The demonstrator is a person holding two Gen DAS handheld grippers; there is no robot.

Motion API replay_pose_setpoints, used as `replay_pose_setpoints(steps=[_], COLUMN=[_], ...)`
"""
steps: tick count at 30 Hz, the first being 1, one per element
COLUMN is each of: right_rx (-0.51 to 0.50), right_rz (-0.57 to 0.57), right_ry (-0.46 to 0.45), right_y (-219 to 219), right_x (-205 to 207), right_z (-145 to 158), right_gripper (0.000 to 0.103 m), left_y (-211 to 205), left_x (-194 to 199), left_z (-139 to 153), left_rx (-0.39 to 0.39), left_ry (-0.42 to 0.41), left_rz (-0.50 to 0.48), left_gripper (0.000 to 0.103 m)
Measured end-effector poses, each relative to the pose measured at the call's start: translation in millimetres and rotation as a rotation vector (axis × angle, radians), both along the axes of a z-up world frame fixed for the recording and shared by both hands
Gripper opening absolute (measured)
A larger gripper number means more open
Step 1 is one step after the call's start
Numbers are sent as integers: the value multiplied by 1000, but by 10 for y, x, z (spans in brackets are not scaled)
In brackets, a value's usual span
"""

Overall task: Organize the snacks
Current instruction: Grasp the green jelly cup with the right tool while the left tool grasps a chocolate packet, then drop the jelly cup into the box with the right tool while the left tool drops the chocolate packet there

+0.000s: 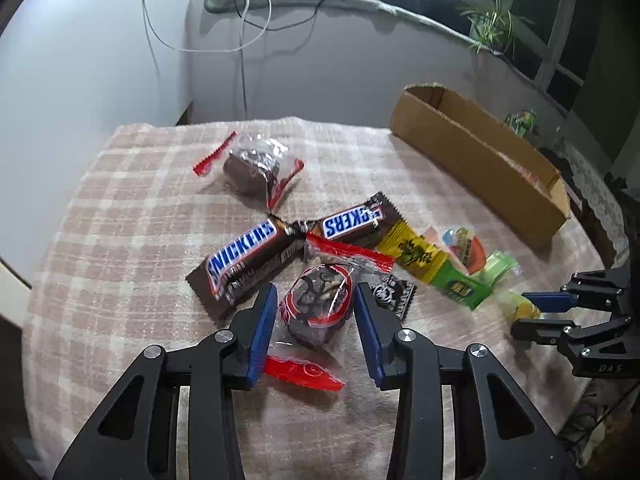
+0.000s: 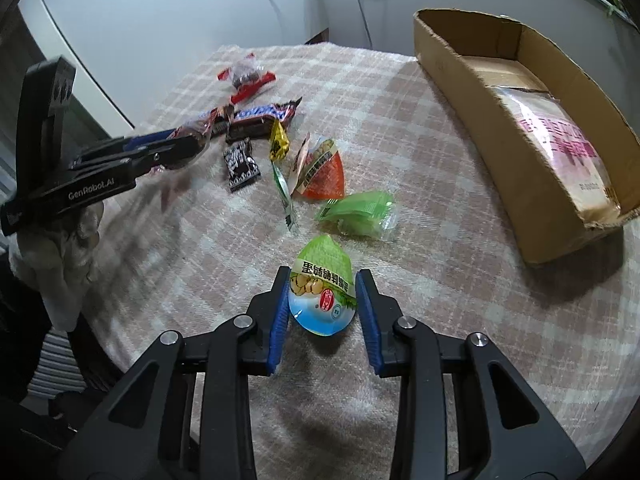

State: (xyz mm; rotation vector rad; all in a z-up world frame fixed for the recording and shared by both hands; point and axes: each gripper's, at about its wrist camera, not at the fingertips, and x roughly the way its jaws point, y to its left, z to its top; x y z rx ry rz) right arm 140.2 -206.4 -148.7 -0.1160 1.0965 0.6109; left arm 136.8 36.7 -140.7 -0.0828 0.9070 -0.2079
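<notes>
My left gripper (image 1: 315, 300) stands open around a chocolate cake in a clear red-ended wrapper (image 1: 316, 312); its blue pads flank it, contact unclear. Two Snickers bars (image 1: 244, 260) lie just beyond, with a second wrapped cake (image 1: 252, 168) farther back. My right gripper (image 2: 322, 280) stands around a green-topped egg snack pack (image 2: 324, 292), the pads at its sides with small gaps. An orange pack (image 2: 322, 172), a green pack (image 2: 356, 210), a yellow sachet (image 2: 279, 142) and a black packet (image 2: 240, 164) lie between the grippers.
An open cardboard box (image 2: 480, 92) stands at the right on the pink checked cloth (image 2: 400, 128), holding a pink-printed bag (image 2: 560, 148). The wall, cables and a windowsill with a plant (image 1: 492, 24) lie behind. The table edge curves at the left.
</notes>
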Motion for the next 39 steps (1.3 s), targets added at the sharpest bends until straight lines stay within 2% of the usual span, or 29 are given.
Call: replay_pose_setpoints(steps=[10,25,39], right_rx=[68,88,69], right_rz=[-43,-130,-192], right_ry=[-56,-146,-158], right_y=[-271,-782,-1199], right_x=[-10,285,762], right_z=[326,771,769], right_gripper=[33,33,34], left_y=[-123,-592,-1116], left_x=[-59,279,740], left_z=[316,635,680], left_rx=[-34,-72,-77], left_ry=[-73,-146,-150], left_rz=[-16,-81,-145], left_gripper=[38,38,38])
